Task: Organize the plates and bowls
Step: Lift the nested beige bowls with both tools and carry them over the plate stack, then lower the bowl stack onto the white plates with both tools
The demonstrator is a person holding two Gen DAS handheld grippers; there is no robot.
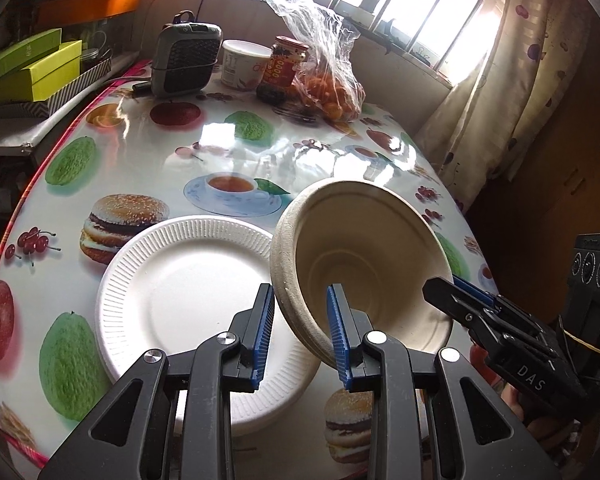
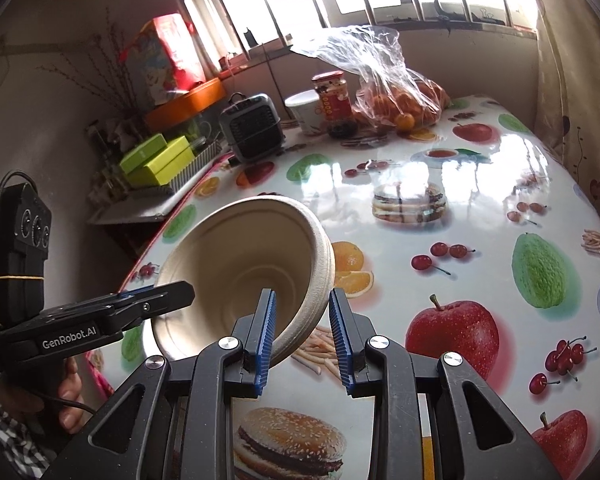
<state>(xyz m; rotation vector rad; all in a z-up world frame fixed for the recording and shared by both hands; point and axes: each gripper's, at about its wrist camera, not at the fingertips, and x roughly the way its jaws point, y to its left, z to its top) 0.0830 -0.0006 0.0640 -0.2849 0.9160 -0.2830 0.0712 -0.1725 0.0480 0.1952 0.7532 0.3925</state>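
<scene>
Bowl (image 1: 364,264) carried above worktop (image 1: 188,140), both jaws pinching opposite rims.

Left gripper (image 1: 300,332) and right gripper (image 2: 302,334) clamped on tilted beige pulp bowl, beside white ribbed plate (image 1: 188,296). Next, by judgement: level bowl, lower onto plate, then spread jaws together.

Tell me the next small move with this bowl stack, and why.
Probably carry the stacked beige bowls sideways over the white plates and level them before lowering. Both grippers, left and right, pinch opposite sides of the rim, and the bowls hang tilted above the table, beside the plates, not over them.
</scene>
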